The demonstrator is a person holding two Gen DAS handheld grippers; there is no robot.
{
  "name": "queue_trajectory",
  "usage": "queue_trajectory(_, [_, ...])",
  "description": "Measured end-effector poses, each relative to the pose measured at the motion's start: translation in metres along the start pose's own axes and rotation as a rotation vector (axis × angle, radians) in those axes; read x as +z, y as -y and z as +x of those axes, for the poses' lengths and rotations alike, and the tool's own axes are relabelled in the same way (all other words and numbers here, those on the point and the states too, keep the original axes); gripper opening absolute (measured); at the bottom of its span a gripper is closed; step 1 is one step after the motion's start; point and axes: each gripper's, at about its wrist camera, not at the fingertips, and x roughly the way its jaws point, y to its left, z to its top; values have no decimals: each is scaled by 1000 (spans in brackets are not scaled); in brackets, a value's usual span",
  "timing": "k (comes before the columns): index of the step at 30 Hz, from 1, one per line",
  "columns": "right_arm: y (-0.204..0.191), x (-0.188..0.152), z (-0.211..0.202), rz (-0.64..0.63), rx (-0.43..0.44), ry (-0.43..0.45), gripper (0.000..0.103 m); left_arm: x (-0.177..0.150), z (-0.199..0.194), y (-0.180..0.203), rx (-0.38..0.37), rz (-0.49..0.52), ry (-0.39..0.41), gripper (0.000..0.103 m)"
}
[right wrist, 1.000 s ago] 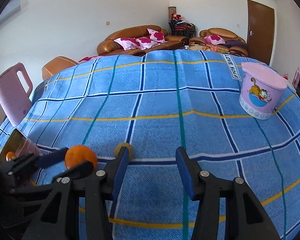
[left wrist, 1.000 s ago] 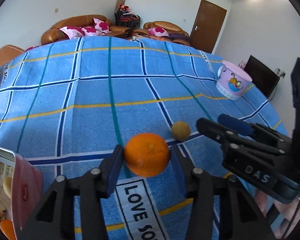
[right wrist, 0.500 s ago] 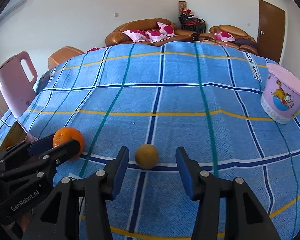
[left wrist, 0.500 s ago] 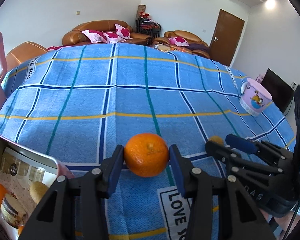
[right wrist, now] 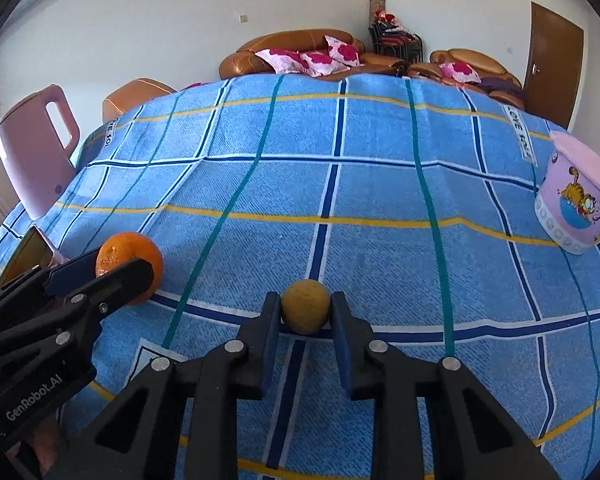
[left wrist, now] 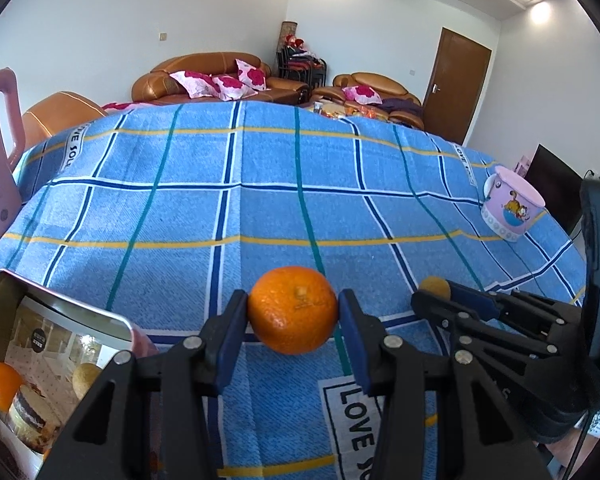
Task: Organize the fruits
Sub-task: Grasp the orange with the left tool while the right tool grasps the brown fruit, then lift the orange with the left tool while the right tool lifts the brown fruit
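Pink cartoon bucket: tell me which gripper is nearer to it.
Right. The right gripper, shut on the small brown fruit, is on the side toward the pink bucket. The left gripper, shut on the orange, is further off.

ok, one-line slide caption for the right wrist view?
Right tool shut on a small brown fruit on the blue plaid cloth; left tool holds an orange.
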Motion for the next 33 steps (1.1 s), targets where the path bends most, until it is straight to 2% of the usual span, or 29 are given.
queue_trajectory(16, [-4, -1, -20, -16, -3, 106, 27, -2, -16, 8, 32, 42, 87, 48])
queue_trajectory(33, [-4, -4, -38, -18, -9, 202, 27, -3, -26, 13, 54, 63, 141, 48])
